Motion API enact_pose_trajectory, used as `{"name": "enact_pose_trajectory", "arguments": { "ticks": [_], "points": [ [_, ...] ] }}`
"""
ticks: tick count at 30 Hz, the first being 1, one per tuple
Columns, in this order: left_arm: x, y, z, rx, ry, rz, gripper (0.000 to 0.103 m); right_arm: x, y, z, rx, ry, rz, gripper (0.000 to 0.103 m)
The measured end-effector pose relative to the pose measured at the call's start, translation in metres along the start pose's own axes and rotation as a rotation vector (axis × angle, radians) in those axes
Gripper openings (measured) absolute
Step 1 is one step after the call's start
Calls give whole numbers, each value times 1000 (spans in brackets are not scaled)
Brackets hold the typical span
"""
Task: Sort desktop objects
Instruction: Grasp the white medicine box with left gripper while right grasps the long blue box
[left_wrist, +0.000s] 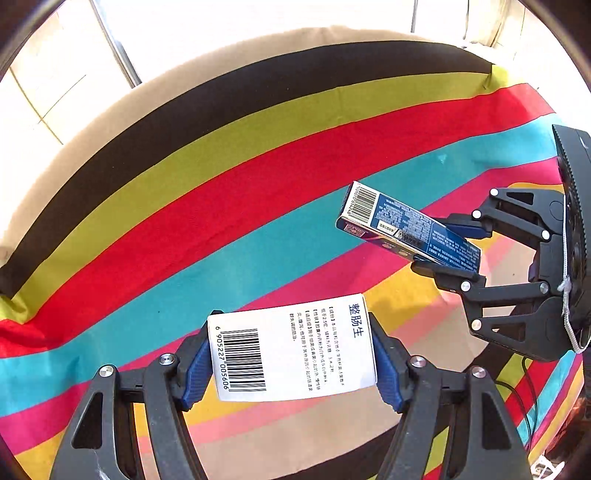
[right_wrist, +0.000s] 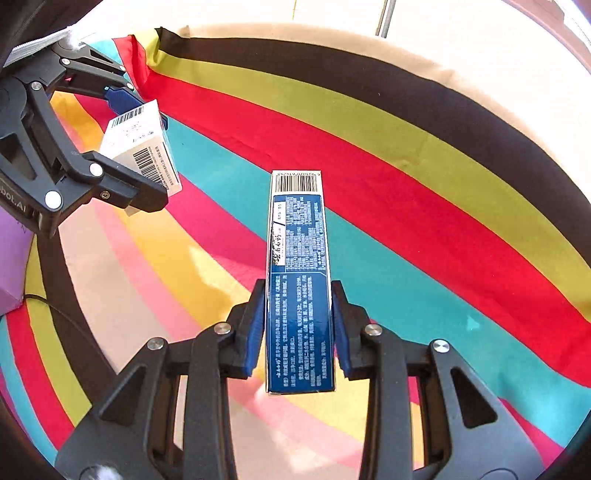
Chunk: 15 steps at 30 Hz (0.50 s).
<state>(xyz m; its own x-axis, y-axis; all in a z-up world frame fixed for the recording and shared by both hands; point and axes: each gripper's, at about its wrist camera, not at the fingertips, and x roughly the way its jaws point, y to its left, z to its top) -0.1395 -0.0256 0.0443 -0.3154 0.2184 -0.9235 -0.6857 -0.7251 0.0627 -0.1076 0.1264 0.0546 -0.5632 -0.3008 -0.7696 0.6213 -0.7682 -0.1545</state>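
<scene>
Holding one carton in each hand, I have both lifted clear above the striped cloth (left_wrist: 258, 192). My left gripper (left_wrist: 291, 354) is clamped on the white box (left_wrist: 295, 350), its blue pads (left_wrist: 199, 373) pressing the two short ends, barcode face up. My right gripper (right_wrist: 299, 328) pinches the long blue box (right_wrist: 299, 280) by its narrow sides near the rear end, so most of its length sticks out toward twelve o'clock.

From the left wrist view, the right gripper (left_wrist: 448, 247) and its blue box (left_wrist: 406, 225) sit at about two o'clock; from the right wrist view, the left gripper (right_wrist: 142, 140) with the white box (right_wrist: 142, 147) is at ten o'clock, well apart from my own load.

No bin or sorting spot shows in either view, so I cannot tell where these go. To do this carry well, I judge I should keep the blue box level, since its overhang could lever it out of the pads, and move the hands on separate paths so the cartons do not knock together.
</scene>
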Motion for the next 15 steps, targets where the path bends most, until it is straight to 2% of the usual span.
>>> {"name": "enact_pose_trajectory", "arguments": {
  "ticks": [2, 3, 6, 8, 9, 15],
  "points": [
    [-7, 2, -6, -2, -12, 0, 72, -16, 11, -4, 8, -18, -10, 36],
    [-7, -1, 5, -3, -15, 3, 72, -20, 8, -3, 8, -27, -18, 36],
    [-15, 4, -6, -12, -31, -2, 72, -44, 14, -14, 23, -46, -28, 36],
    [-30, 1, -20, -24, -46, -8, 72, -48, 14, -8, 40, -53, -26, 36],
    [-36, 0, -24, -28, -54, -8, 72, -46, 29, -1, 44, -53, -28, 36],
    [-61, 1, -44, -60, -107, -26, 72, -59, 44, -4, 60, -72, -41, 36]
  ]
}}
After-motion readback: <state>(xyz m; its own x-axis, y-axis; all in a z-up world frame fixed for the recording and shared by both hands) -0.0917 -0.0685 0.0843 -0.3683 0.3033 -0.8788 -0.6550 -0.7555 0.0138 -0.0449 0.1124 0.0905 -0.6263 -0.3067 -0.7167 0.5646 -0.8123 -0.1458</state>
